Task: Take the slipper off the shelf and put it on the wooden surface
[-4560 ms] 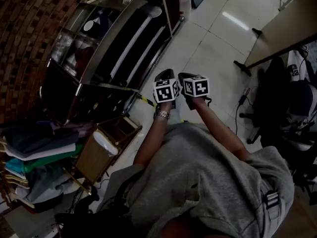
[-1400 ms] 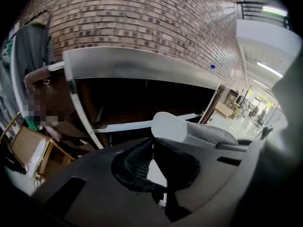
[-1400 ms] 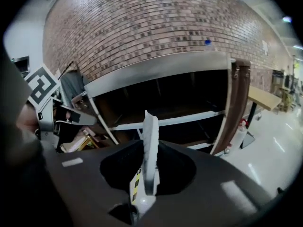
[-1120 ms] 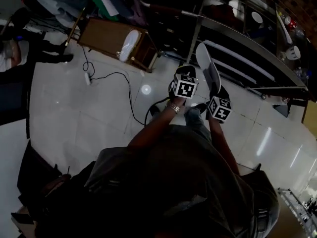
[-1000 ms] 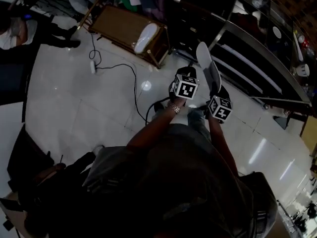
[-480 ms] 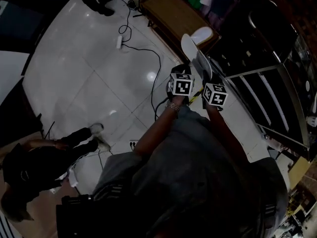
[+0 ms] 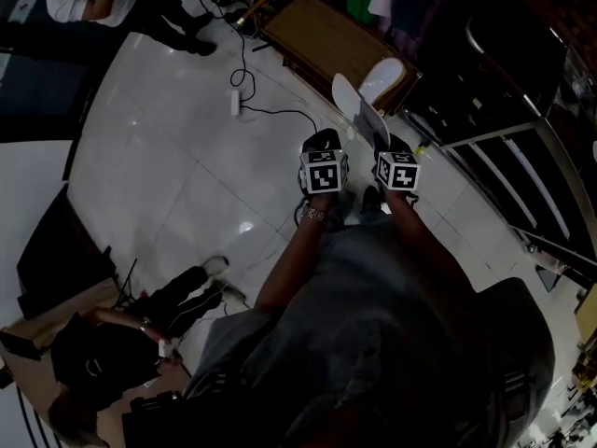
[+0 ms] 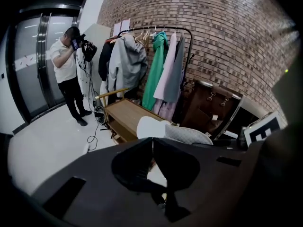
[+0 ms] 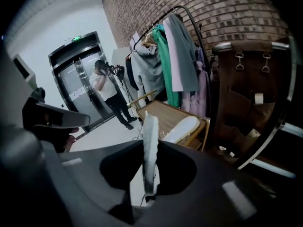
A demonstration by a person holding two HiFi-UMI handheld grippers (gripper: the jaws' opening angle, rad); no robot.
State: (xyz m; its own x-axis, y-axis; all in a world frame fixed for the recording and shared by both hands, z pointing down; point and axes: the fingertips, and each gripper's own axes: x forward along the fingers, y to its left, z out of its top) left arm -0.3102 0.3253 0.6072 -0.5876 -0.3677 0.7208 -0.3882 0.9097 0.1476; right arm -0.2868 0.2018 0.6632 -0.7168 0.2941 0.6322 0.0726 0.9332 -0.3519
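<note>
Gripping slipper (image 9: 150,126) edge-on, right hand-held gripper (image 9: 151,150) faces wooden surface (image 9: 166,111) (left hand-held gripper (image 8: 152,144) closed).

an indoor hall: brick wall (image 8: 213,32), metal double doors (image 8: 42,65), clothes rack (image 8: 156,56), tiled floor (image 7: 168,157).

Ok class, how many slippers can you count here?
2. One slipper is clamped in the right gripper; a second slipper lies on the wooden table. Others may be hidden.

Head view looks down; both gripper views share the wooden table (image 8: 125,119).
</note>
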